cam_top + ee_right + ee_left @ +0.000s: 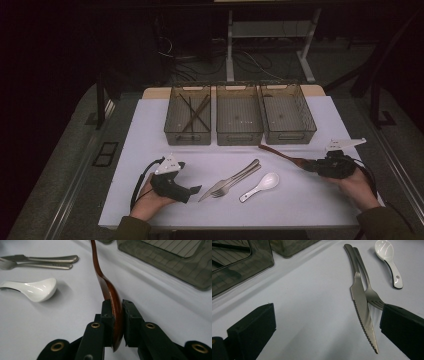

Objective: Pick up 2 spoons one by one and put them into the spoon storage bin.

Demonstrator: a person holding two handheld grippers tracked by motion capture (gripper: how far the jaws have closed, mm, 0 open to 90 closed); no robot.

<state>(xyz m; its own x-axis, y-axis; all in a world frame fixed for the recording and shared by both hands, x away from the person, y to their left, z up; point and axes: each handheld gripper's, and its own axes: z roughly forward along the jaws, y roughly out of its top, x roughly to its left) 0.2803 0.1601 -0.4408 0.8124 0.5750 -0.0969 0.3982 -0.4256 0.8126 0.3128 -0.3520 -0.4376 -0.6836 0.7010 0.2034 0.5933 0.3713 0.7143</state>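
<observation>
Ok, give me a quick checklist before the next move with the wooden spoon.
1. Right gripper shut on the wooden spoon: ok, pads clamp the bowl.
2. Spoon lifted off the table: cannot tell.
3. Right bin free to take it: ok, nothing lies in it.
4. Left gripper out of the way: ok, open, nothing between its jaws.
5. Knife, fork and white spoon off the path: ok, all lie left of the gripped spoon.

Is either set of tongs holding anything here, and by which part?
The right tongs clamp the wooden spoon by its bowl, handle pointing away. The left tongs stand open, holding nothing.
</observation>
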